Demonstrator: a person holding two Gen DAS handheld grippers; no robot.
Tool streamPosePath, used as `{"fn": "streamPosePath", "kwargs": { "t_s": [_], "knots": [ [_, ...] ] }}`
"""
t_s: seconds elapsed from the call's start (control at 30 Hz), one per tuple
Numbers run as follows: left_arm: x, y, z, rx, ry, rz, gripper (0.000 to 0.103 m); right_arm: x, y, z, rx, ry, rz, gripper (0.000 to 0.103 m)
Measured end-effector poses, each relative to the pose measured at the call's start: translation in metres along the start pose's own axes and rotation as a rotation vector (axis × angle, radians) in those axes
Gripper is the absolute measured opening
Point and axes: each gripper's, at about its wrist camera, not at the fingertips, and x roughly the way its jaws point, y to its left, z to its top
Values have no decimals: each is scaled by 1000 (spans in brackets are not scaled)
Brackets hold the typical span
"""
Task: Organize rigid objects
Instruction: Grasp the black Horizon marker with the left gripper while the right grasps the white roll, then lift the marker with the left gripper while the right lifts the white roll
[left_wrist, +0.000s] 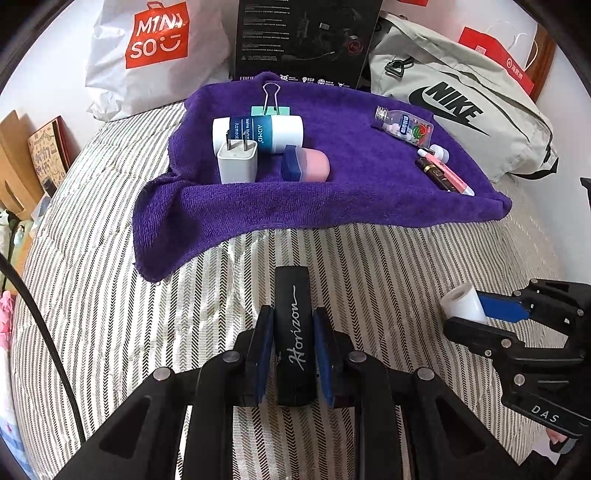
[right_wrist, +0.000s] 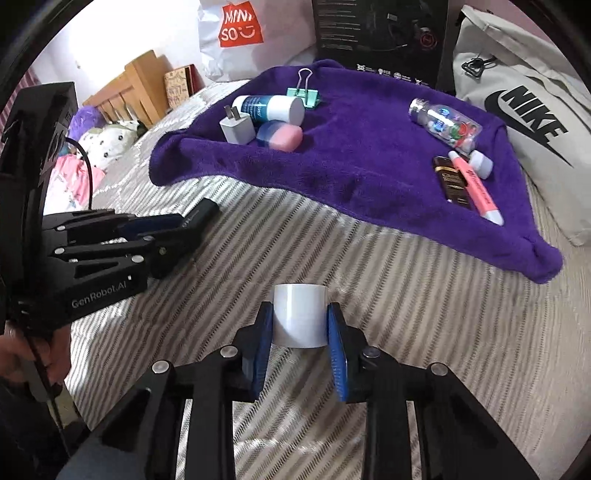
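The left gripper (left_wrist: 293, 332) is squeezing a flat black case (left_wrist: 294, 325) between its blue pads, with the jaws almost closed on it. The right gripper (right_wrist: 300, 325) is opened about halfway and is holding a small white roll (right_wrist: 300, 315), which could be tape. Both grippers are hanging over the striped bedspread (left_wrist: 110, 295), a little in front of the purple towel (left_wrist: 332, 206).

The other task things are lying on the towel in two bunches. On one side are a white charger plug (left_wrist: 237, 162), a white and blue bottle (left_wrist: 258, 133), a pink and blue case (left_wrist: 306, 162) and a green binder clip (left_wrist: 270, 107). On the other side are a clear candy bottle (left_wrist: 404, 125), a pink highlighter (left_wrist: 445, 171) and a dark little box (left_wrist: 436, 173).

I think the white roll could slip, because it is round and smooth and the pads are only pinching its sides. It might then be rolling off across the bed. The towel is soft and bumpy, so a thing set down on it might be tipping over or bumping its neighbours. The two grippers are near each other and could be knocking together.

The black case is saying "Horizon". The left gripper is saying "GenRobot.AI", and the right one "DAS". A white bag (left_wrist: 155, 55) is saying "MINISO", and a grey bag (left_wrist: 461, 103) is saying "NIKE". The writing on the black box (left_wrist: 306, 37) at the back is too small to read.
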Motion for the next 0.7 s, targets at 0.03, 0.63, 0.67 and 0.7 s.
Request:
{"fn": "streamPosePath", "kwargs": {
  "t_s": [0.03,0.63,0.67,0.7],
  "knots": [
    [0,-1,0,4,0,3,22,2,0,0,-4,5,-11,29],
    [-4,3,0,-8,9,-42,21,-8,-13,-3,9,-10,11,29],
    [-4,4,-1,-11,11,-51,21,-8,-15,-5,14,-7,7,29],
    [-4,5,-1,-13,12,-58,21,-8,-17,-6,20,-4,9,29]
  ]
}}
